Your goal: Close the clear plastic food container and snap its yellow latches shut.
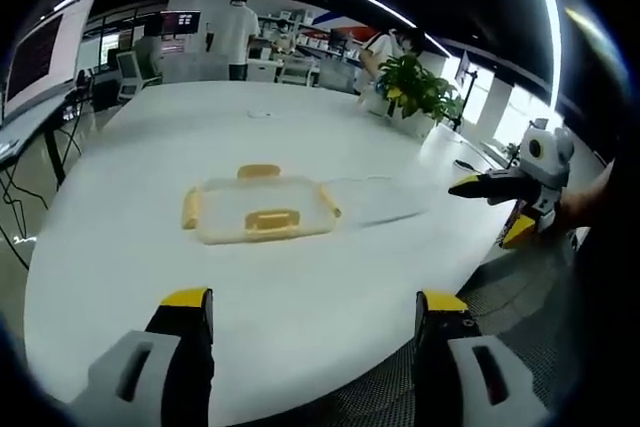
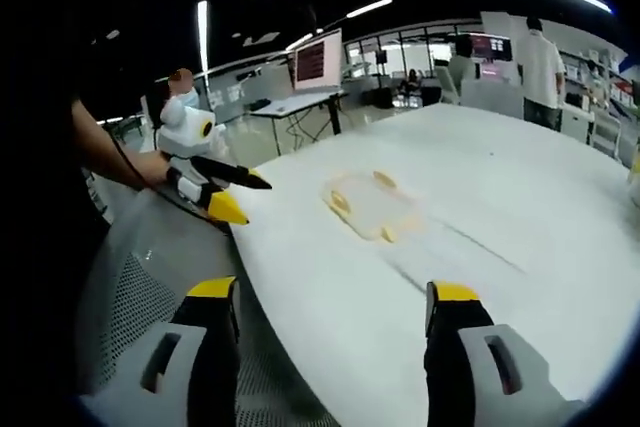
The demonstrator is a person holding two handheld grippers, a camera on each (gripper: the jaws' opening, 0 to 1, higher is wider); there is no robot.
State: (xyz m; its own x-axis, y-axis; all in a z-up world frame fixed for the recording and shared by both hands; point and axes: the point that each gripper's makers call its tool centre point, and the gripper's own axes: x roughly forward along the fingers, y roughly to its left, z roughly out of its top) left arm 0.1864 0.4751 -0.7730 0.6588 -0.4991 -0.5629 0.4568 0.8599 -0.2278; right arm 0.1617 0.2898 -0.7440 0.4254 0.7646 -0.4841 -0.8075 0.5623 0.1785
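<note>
Left gripper [image 1: 314,332] and right gripper [image 2: 334,332]: both spread wide, holding nothing, hovering off the near edge of the white table [image 1: 150,287]. Clear food container [image 1: 262,209] with yellow latches [image 1: 272,219] sits on the table, inboard from that edge, well apart from both.

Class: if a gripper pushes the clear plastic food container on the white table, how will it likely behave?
The clear plastic food container looks empty and thin, so probably light. On the smooth white table it would likely slide, not tip, being low and flat.
</note>
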